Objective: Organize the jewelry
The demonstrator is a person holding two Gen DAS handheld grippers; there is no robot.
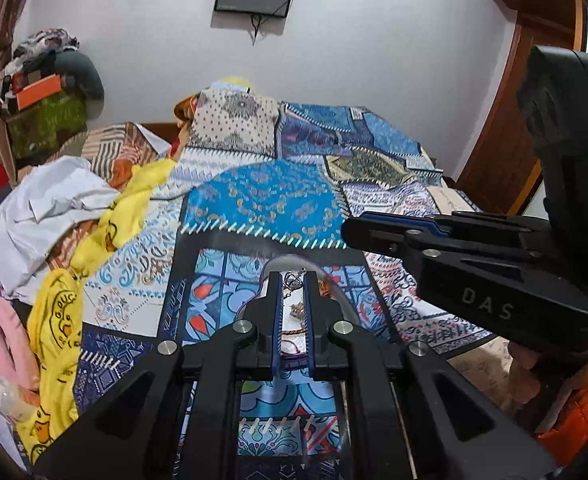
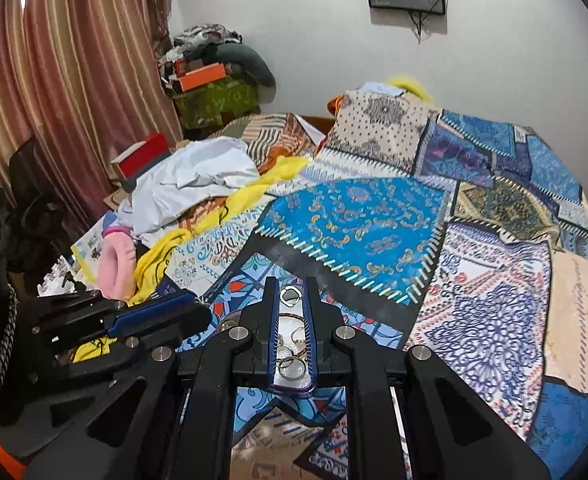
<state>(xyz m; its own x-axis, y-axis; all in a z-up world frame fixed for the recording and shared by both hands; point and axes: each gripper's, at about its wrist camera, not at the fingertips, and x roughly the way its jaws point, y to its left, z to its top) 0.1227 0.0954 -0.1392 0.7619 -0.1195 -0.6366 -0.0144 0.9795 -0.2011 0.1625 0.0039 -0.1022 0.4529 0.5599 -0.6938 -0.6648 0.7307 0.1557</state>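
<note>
Jewelry (image 1: 294, 300) shows between the narrowly parted jaws of the left gripper (image 1: 292, 280) in the left wrist view, lying in a clear dish (image 1: 335, 292) on the patchwork bed cover (image 1: 262, 200); whether the jaws pinch anything I cannot tell. The right gripper (image 1: 393, 236) reaches in from the right.

From the right wrist, rings (image 2: 292, 366) lie on a clear tray (image 2: 294, 389) between that gripper's jaws, narrowly parted, grip unclear. The left gripper (image 2: 166, 314) points in from the left.
</note>
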